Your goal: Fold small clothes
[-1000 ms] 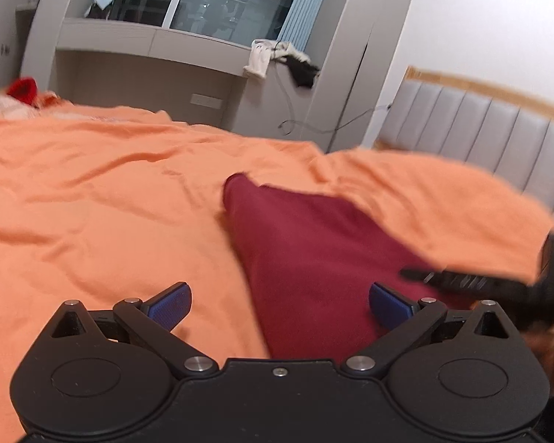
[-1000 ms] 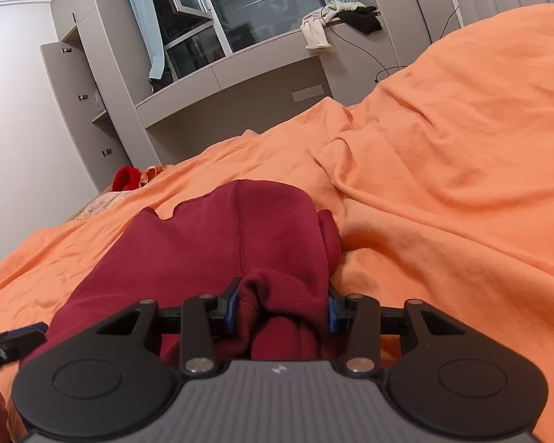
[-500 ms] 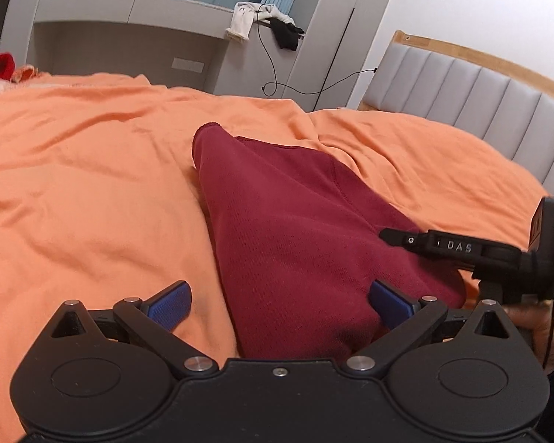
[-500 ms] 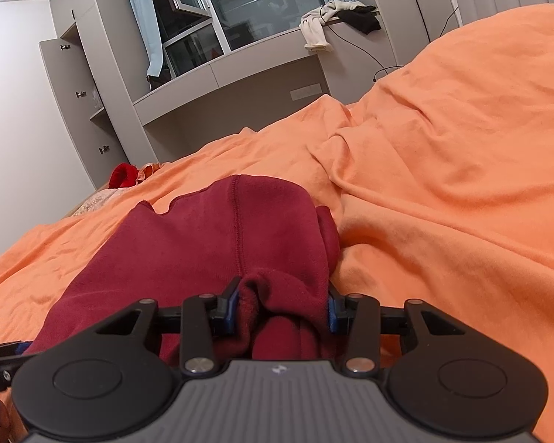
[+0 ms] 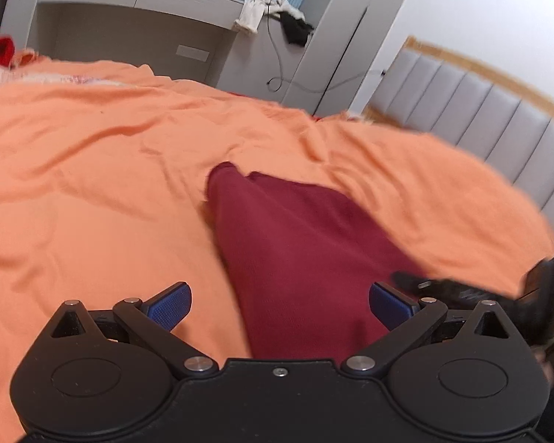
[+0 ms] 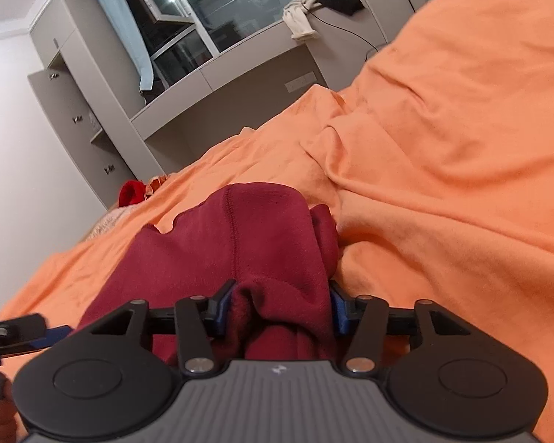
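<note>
- A bunched edge of the dark red garment is clamped between the blue pads of the right gripper.
- The left gripper is held spread wide above the garment, with nothing between its pads.
- The garment is laid on the orange bedsheet.

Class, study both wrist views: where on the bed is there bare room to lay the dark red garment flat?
Bare orange bedspread lies left of the dark red garment, toward the grey cabinet. Crowded: the right claw clamps bunched cloth, and rumpled folds rise toward the headboard.
</note>
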{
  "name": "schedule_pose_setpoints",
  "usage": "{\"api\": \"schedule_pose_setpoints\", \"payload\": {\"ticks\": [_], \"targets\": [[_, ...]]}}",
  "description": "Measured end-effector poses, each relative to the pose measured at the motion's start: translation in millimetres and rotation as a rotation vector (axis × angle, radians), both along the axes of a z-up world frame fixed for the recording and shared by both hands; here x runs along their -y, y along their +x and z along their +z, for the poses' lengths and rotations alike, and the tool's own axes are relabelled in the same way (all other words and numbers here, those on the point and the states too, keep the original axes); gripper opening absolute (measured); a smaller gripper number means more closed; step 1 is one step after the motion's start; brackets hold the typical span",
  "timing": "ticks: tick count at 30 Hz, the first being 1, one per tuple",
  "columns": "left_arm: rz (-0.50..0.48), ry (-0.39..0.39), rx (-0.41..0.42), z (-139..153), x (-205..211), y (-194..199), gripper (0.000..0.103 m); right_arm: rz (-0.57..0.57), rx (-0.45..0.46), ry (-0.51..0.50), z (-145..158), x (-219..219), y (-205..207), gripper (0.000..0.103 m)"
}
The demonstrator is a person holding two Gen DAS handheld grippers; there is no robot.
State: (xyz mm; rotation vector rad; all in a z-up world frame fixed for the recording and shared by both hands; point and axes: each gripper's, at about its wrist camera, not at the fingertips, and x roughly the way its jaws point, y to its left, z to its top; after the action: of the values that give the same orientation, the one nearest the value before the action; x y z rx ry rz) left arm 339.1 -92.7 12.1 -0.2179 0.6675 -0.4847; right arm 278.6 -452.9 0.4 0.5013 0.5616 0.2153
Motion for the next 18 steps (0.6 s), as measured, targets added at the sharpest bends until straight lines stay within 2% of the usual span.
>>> {"api": "schedule_pose_setpoints", "payload": {"ticks": [2,5,9,15,18], "targets": [[0.007,0.034,-0.039,-10,2,10,0.102,-0.003,-0.003,0.005,-2,-1,2,0.058],[0.010,-0.025,-0.090,-26,-2,15,0.102,-0.001,0.000,-0.016,-4,-7,3,0.054],[-0.004,-0.020,-0.083,-28,1,14,0.102,0.001,0.018,-0.057,-4,-14,1,0.050],[-0.048,-0.073,-0.111,-31,2,9,0.102,-0.003,0.024,-0.061,-4,-16,-1,0.049],[-0.052,-0.070,-0.112,-32,4,8,0.102,-0.005,0.026,-0.056,-5,-16,-1,0.049]]}}
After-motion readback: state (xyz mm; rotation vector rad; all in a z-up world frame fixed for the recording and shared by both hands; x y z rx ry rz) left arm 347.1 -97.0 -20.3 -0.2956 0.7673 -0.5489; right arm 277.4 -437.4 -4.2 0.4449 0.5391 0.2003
